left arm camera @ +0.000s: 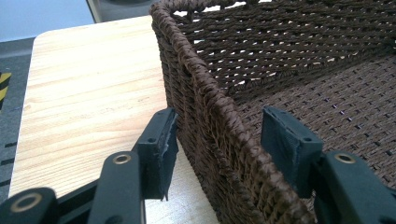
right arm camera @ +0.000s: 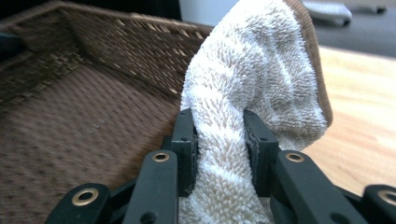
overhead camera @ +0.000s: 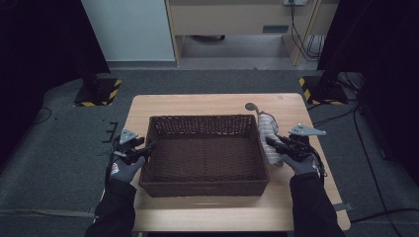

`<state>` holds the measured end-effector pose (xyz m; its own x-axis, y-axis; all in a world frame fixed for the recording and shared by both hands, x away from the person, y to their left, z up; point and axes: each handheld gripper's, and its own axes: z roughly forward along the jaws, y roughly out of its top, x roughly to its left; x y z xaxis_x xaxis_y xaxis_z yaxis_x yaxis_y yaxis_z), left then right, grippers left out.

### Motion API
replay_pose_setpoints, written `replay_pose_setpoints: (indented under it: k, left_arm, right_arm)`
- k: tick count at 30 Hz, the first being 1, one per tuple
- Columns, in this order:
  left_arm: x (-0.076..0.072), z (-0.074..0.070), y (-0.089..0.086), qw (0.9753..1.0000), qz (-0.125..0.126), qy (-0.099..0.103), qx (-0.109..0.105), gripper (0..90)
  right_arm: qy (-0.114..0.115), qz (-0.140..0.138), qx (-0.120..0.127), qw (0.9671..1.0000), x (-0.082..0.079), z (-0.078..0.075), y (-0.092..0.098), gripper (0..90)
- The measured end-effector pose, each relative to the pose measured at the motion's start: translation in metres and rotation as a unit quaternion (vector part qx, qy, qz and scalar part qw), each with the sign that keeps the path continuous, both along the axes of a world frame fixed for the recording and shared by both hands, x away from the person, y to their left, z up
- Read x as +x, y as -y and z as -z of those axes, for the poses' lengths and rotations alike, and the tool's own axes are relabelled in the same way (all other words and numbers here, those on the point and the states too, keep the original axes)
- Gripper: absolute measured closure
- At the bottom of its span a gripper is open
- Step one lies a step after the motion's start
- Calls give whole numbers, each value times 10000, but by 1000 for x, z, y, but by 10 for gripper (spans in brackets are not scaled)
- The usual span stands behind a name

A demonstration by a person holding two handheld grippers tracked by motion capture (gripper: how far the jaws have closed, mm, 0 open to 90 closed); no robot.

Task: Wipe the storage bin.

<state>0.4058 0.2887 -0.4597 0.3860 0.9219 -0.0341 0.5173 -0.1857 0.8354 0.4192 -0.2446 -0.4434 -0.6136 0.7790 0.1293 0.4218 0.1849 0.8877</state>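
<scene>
A dark brown woven basket (overhead camera: 205, 185) sits in the middle of the wooden table. My left gripper (overhead camera: 148, 148) straddles the basket's left wall (left arm camera: 210, 121), one jaw outside and one inside, open with a gap on each side. A white fluffy towel (overhead camera: 269, 136) with a brown edge lies along the basket's right rim. My right gripper (overhead camera: 271, 142) is shut on the towel (right arm camera: 247, 93), its pads (right arm camera: 187, 149) pressing into the pile, right beside the basket (right arm camera: 84, 107).
A small round grey object (overhead camera: 251, 106) lies on the table behind the towel. The light wooden table (overhead camera: 207, 210) has bare strips at the front, left and back. Black stands with yellow-striped bases (overhead camera: 99, 94) flank the table on the grey floor.
</scene>
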Motion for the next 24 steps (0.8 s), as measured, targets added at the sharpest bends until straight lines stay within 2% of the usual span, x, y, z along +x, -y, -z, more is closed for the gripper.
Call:
replay_pose_setpoints:
  k: [1,2,3,5,6,8,9,10,12,13,15,18,21,24]
  left_arm:
    - [0,0,0,10000,-7,3,-6,443]
    - [0,0,0,10000,-7,3,-6,441]
    - [0,0,0,10000,-21,7,-16,438]
    - [0,1,-1,10000,-18,8,-40,435]
    - [0,1,-1,10000,-14,-19,-74,429]
    - [1,1,-1,9999,-23,-28,-99,425]
    - [1,1,-2,9999,-22,-27,-106,420]
    - [0,1,-1,10000,-21,-18,-82,419]
    - [0,1,-1,10000,-14,-11,-63,419]
    - [0,1,-1,10000,-9,-8,-51,418]
    - [0,1,-1,10000,-9,-8,-45,416]
    - [0,1,-1,10000,-15,-12,-52,413]
    - [0,1,-1,10000,-32,-15,-59,409]
    - [0,1,-1,10000,-39,-10,-56,407]
  right_arm:
    - [-53,-106,-151,9998,-3,3,-5,706]
    - [-53,-106,-151,9998,-3,3,-5,706]
    - [-148,-100,-278,9995,-3,9,-9,707]
    - [-194,-84,-277,9994,-2,11,-9,708]
    - [-326,-94,-351,9988,0,17,-9,707]
    - [-357,-96,-390,9986,1,20,-10,707]
    - [-478,-101,-500,9976,2,26,-12,707]
    - [-674,-119,-722,9950,4,35,-16,707]
    - [-716,-106,-769,9944,5,39,-17,707]
    - [-806,-80,-857,9930,5,43,-18,707]
    - [-817,-49,-892,9926,3,42,-17,705]
    - [-735,24,-850,9937,0,34,-13,705]
    - [-451,151,-432,9979,-8,19,-5,705]
    - [-270,101,-283,9992,-19,9,-2,706]
